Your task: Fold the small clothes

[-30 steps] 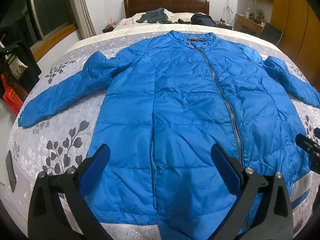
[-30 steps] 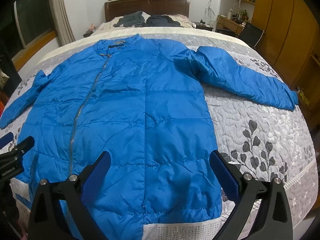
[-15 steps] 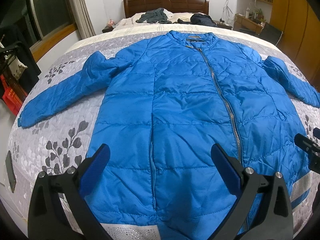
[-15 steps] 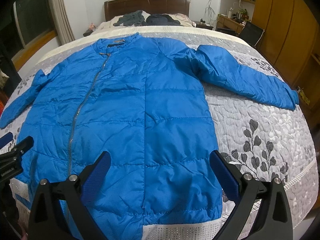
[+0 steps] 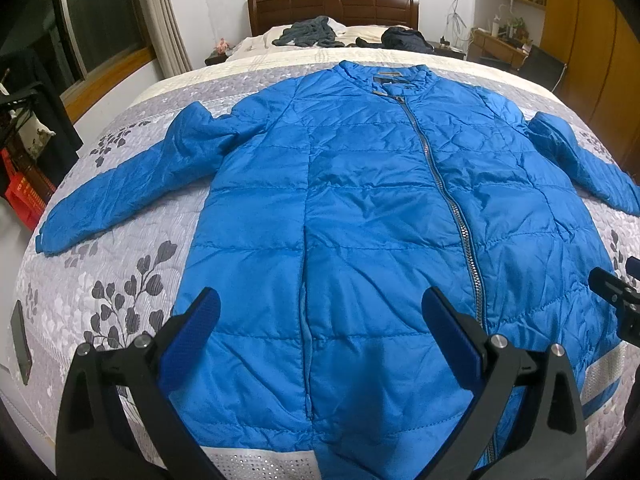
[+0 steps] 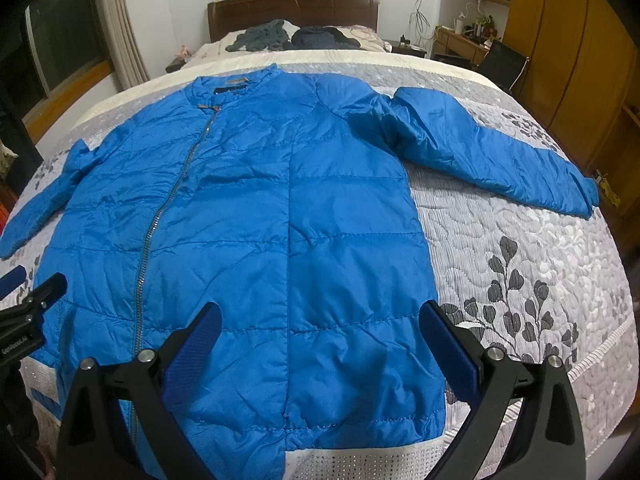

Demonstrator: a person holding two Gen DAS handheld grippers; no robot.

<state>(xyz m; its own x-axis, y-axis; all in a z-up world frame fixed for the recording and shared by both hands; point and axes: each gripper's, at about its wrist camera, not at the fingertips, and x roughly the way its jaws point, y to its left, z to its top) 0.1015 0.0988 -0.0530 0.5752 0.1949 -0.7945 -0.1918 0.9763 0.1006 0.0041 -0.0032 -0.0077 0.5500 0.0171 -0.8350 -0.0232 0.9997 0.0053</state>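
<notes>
Lying flat on quilted bed (image 5: 120, 276), blue jacket (image 5: 360, 220), both claws agape above hem

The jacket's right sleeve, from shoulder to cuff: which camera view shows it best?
The right wrist view. There the right sleeve lies whole on the quilt, from shoulder to cuff. In the left wrist view the same sleeve sits at the picture's right edge, squeezed by the fisheye, and its cuff is cut off.

1 blue jacket (image 5: 360, 220) w/ 2 sleeves, 2 grippers (image 5: 320, 320) (image 6: 320, 324), 2 dark clothes piles (image 5: 308, 32) on 1 bed (image 5: 120, 280).
</notes>
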